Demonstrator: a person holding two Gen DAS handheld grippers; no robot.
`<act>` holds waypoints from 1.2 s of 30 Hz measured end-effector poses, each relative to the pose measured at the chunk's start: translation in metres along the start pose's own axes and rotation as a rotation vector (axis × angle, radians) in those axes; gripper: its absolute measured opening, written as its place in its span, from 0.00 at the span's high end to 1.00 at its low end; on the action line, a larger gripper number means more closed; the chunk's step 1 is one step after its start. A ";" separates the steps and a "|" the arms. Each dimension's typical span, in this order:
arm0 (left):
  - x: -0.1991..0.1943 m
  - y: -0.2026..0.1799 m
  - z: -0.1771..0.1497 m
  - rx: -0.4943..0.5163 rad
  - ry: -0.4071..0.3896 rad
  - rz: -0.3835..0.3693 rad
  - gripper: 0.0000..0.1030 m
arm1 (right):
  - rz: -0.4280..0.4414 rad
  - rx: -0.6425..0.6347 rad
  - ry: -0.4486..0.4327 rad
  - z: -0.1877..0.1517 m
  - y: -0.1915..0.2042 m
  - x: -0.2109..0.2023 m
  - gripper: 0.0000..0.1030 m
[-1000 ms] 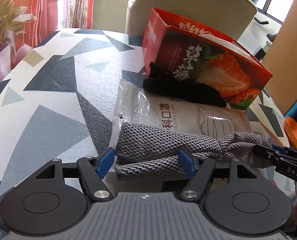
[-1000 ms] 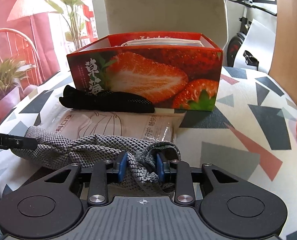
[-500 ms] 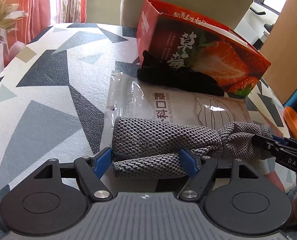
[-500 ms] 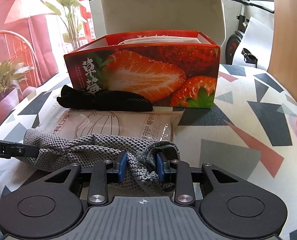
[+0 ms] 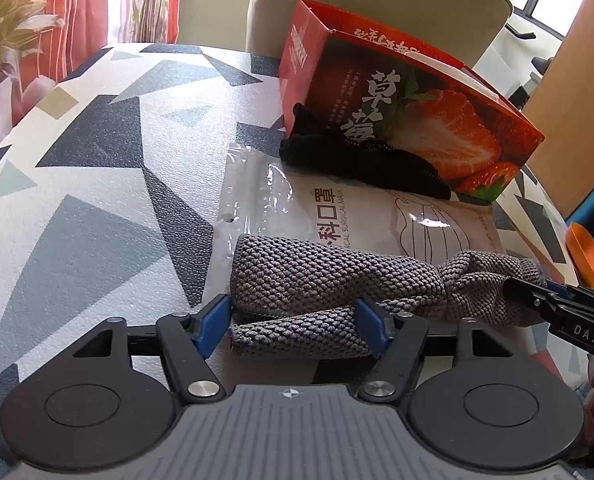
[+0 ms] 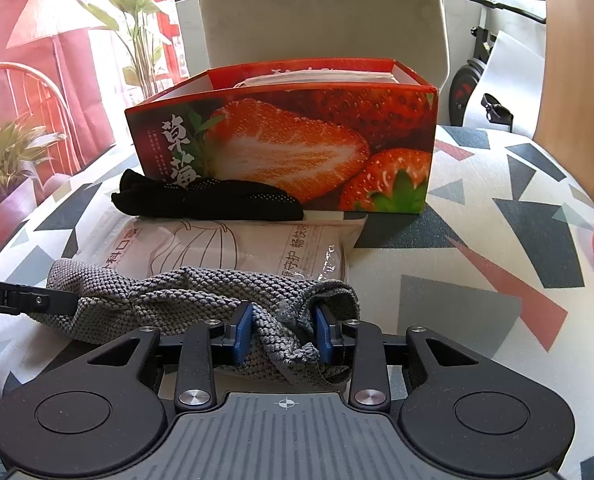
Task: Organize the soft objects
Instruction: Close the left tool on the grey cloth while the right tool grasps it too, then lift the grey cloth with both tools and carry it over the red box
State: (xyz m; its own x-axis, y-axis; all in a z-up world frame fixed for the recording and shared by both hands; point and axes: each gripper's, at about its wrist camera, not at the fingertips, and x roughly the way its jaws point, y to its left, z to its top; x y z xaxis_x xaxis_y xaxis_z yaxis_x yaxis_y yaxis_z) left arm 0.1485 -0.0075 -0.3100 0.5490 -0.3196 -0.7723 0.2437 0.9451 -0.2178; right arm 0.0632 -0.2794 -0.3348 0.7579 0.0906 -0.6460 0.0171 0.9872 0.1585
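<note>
A grey knitted cloth [image 5: 317, 280] lies folded over a packet of surgical masks [image 5: 377, 216] on the patterned table. My left gripper [image 5: 293, 326] is wide open with its blue pads on either side of the cloth's left end. My right gripper [image 6: 283, 332] is shut on the cloth's right end [image 6: 285, 340], which bunches between its pads. The right gripper's tip shows in the left wrist view [image 5: 553, 304]. A black fabric piece [image 6: 209, 200] lies against the front of the red strawberry box [image 6: 297, 140], which is open on top with white material inside.
An orange dish [image 5: 587, 254] sits at the table's right edge. A beige chair [image 6: 321, 20] stands behind the box. Potted plants [image 6: 5, 160] and a red curtain are off the left side. The patterned table [image 5: 97, 160] stretches to the left.
The left gripper's view has shifted slightly, with the box and cloth sitting a little differently in frame. The right gripper has edged closer to the box, still gripping the cloth.
</note>
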 end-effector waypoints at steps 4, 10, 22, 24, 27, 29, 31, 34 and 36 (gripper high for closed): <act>-0.003 0.000 0.000 0.000 -0.014 -0.010 0.51 | 0.001 0.005 -0.001 0.000 0.000 0.000 0.70; -0.006 -0.005 0.002 0.033 -0.034 -0.059 0.81 | 0.007 0.004 -0.010 0.000 0.000 -0.002 0.72; -0.020 -0.003 0.010 0.029 -0.103 -0.080 0.90 | 0.059 -0.003 -0.099 0.010 0.006 -0.020 0.87; -0.028 -0.004 0.014 0.042 -0.131 -0.100 0.90 | 0.068 -0.009 -0.123 0.014 0.007 -0.025 0.88; -0.043 -0.006 0.021 0.059 -0.183 -0.136 0.90 | 0.080 0.009 -0.152 0.023 0.004 -0.032 0.88; -0.051 -0.009 0.028 0.071 -0.208 -0.154 0.90 | 0.084 0.022 -0.172 0.031 0.001 -0.036 0.88; -0.061 -0.012 0.037 0.081 -0.238 -0.171 0.90 | 0.088 0.021 -0.195 0.039 0.000 -0.040 0.88; -0.072 -0.017 0.049 0.106 -0.280 -0.189 0.90 | 0.091 0.007 -0.230 0.055 0.001 -0.047 0.88; -0.075 -0.020 0.058 0.106 -0.294 -0.199 0.91 | 0.092 -0.004 -0.247 0.069 0.000 -0.049 0.88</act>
State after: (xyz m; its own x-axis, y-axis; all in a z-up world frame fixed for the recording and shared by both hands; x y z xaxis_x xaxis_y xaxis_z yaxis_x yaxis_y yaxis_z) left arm 0.1488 -0.0063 -0.2133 0.6849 -0.5167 -0.5137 0.4416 0.8552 -0.2715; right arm 0.0708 -0.2924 -0.2517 0.8924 0.1461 -0.4270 -0.0620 0.9769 0.2047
